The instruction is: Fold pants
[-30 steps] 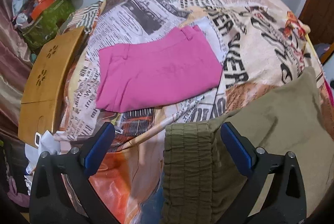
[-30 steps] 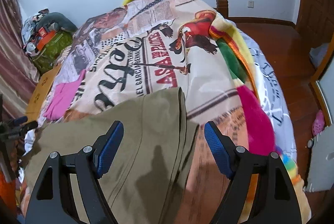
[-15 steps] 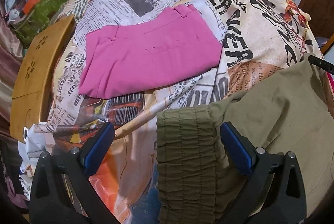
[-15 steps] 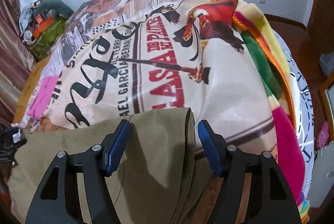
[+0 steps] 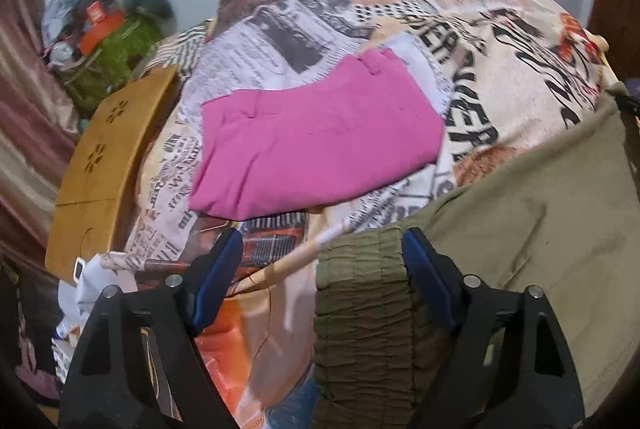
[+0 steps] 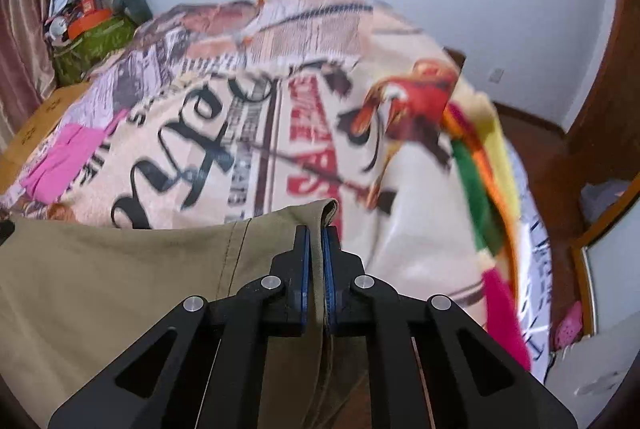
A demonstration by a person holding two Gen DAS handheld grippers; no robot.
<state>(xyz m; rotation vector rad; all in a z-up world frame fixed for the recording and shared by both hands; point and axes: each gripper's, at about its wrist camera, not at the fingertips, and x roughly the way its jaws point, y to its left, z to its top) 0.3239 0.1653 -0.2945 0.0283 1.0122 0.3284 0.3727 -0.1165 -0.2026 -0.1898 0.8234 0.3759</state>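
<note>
So the olive pants [image 5: 540,213] are spread across the near end of the bed [image 6: 320,109], on top of that newspaper-print blanket [image 5: 400,9]. The right claw [image 6: 316,241] is clamped tight on the hem end of a leg, with the folded edge of the fabric poking up just past the blue pads. The rest of the pants runs off to the left of that claw, flat on the bed.

At the other end, the left claw [image 5: 320,265] is closing in around the gathered elastic waistband [image 5: 360,301]. The waistband sits between the jaws, right up against the right-hand pad, but the left-hand pad is still clear of it with blanket showing in the gap, so no grip yet.

A folded pink garment [image 5: 316,149] lies further up the bed, well apart from the olive pair.
</note>
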